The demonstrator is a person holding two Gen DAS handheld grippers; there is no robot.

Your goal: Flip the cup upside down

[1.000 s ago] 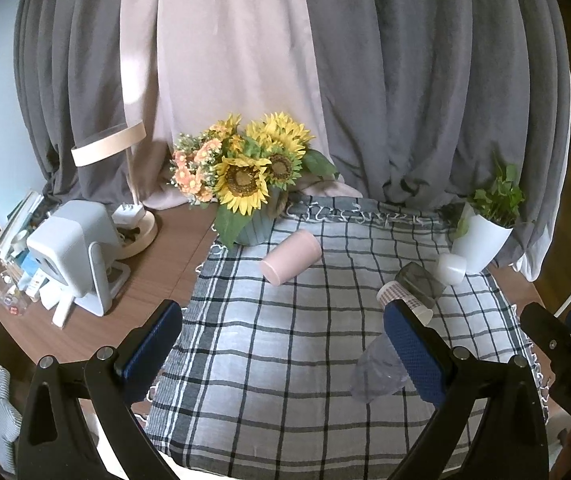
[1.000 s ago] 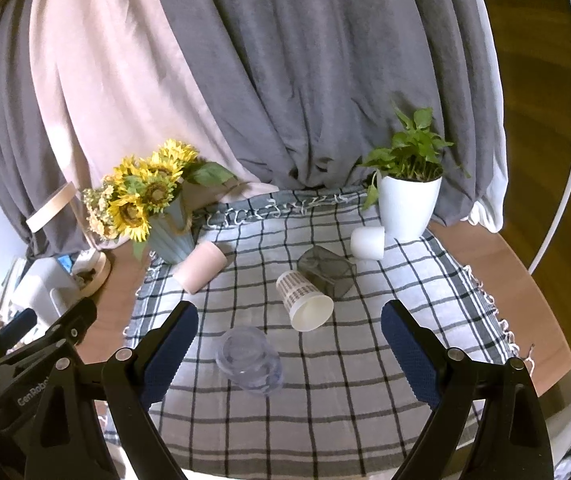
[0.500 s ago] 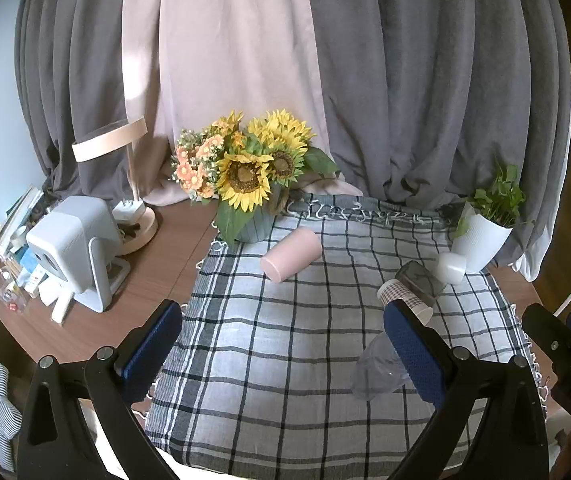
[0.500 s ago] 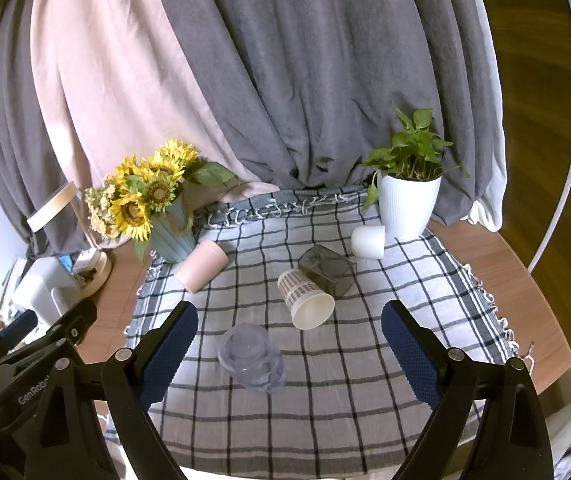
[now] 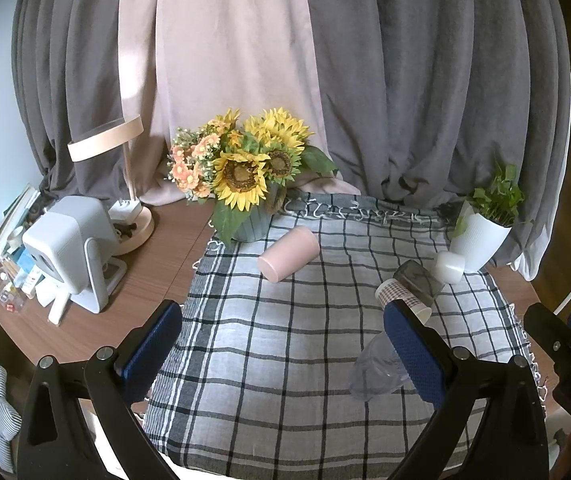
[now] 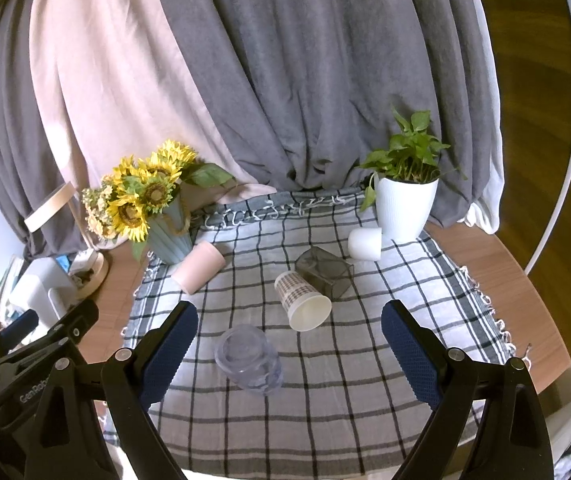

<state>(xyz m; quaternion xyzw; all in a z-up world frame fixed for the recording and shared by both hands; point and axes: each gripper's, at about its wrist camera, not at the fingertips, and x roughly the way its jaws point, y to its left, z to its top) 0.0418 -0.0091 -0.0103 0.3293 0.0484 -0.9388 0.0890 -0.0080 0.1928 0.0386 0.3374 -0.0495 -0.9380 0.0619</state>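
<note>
A checked tablecloth [image 6: 365,400] covers most of the round table and spreads out under and ahead of both grippers. At its far edge, well ahead of the right gripper [image 6: 289,342] and off to its right, stands a potted plant [image 6: 404,200]; far ahead to its left stands a vase of sunflowers [image 6: 153,208].

Five cups lie or stand on the cloth. A pink cup [image 6: 197,266] lies on its side ahead of the right gripper's left finger, just beside the vase. A dark translucent square cup [image 6: 327,272] lies tipped straight ahead, touching or nearly touching a patterned paper cup [image 6: 303,300] that lies on its side with its mouth turned toward the gripper. A small white cup [image 6: 364,243] stands mouth-down farther off, beside the plant pot. Nearest, just ahead of the left finger's tip, a clear plastic cup [image 6: 250,366] rests on the cloth; whether it is tilted or on its side is hard to tell.

The right gripper's jaws are spread wide with nothing between them. The left gripper [image 5: 281,354] is likewise wide open and empty, hovering over the cloth with the clear cup partly behind its right finger.

My judgement: flipping has not begun. Which cup is meant is unclear; a cup must be grasped, turned over and set down on its rim.
</note>
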